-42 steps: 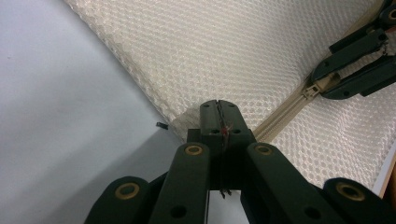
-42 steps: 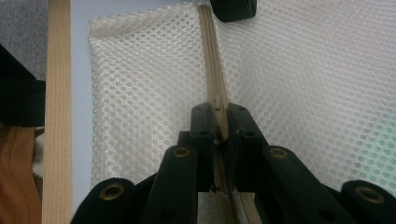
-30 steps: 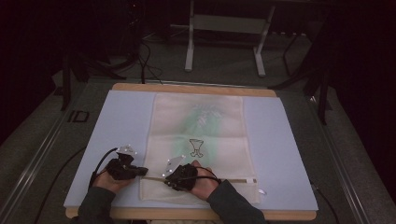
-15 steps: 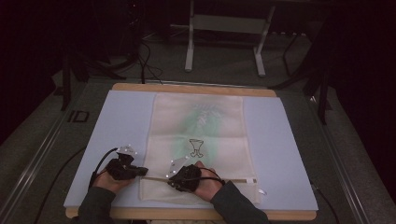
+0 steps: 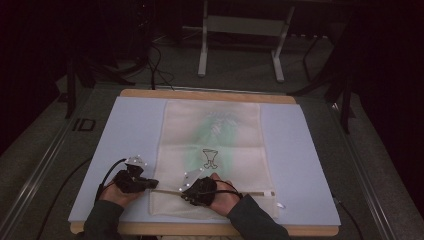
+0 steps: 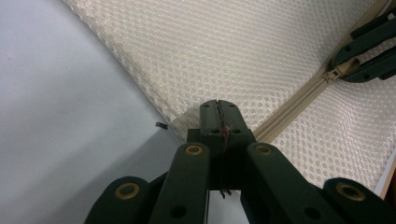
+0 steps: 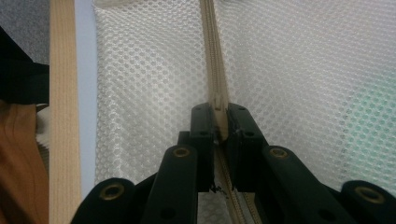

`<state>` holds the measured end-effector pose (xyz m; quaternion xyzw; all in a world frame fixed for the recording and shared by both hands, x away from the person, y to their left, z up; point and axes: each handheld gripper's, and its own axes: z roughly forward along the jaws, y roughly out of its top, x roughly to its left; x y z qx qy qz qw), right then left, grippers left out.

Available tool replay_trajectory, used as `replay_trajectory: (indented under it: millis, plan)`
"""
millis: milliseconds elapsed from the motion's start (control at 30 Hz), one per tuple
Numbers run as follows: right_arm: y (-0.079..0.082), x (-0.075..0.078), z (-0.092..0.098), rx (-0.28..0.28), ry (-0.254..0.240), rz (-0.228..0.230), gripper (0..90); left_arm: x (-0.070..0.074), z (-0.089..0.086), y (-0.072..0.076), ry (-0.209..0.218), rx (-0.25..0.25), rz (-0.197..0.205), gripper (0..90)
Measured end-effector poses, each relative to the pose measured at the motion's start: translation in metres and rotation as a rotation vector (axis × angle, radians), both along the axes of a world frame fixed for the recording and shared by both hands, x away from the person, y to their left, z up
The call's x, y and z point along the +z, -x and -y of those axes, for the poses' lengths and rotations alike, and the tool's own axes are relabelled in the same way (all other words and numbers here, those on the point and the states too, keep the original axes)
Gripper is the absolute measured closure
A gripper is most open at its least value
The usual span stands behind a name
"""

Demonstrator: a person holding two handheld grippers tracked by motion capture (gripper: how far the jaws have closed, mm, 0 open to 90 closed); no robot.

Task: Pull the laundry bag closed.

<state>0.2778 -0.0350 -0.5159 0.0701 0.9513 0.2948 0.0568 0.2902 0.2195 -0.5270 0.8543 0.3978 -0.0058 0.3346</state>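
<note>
Mesh laundry bag (image 5: pixel 212 165) looks light and floppy, so left gripper (image 6: pixel 218 116) pinches its corner while right gripper (image 7: pixel 219 122) clamps the zipper pull (image 7: pixel 217 100), probably the best handle.

Bare blue mat (image 5: pixel 125 130) left and right of the mesh bag (image 5: pixel 215 135), no obstacles between both claws.

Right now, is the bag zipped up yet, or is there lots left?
Both grips look done: the left gripper is shut on the mesh bag at its corner, and the right gripper is shut on the zipper pull. The pull sits partway along the zipper; whether it is opening or closing, I cannot tell.
</note>
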Motion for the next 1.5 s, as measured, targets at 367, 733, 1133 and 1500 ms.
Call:
replay_trajectory:
  millis: [367, 733, 1133, 1500]
  plan:
    - [0.003, 0.001, 0.004, -0.003, 0.004, 0.008, 82.2, 0.000, 0.000, 0.000, -0.003, -0.004, 0.000, 90.0]
    - [0.007, 0.002, 0.007, 0.000, 0.014, 0.029, 82.2, 0.000, 0.000, 0.000, -0.001, 0.000, -0.002, 90.0]
    - [0.008, 0.002, 0.019, -0.008, 0.020, 0.021, 82.2, 0.000, 0.000, 0.000, 0.000, 0.002, -0.005, 90.0]
    - [0.009, 0.003, 0.026, -0.015, 0.031, 0.023, 82.2, 0.000, 0.000, 0.000, -0.002, 0.001, -0.003, 90.0]
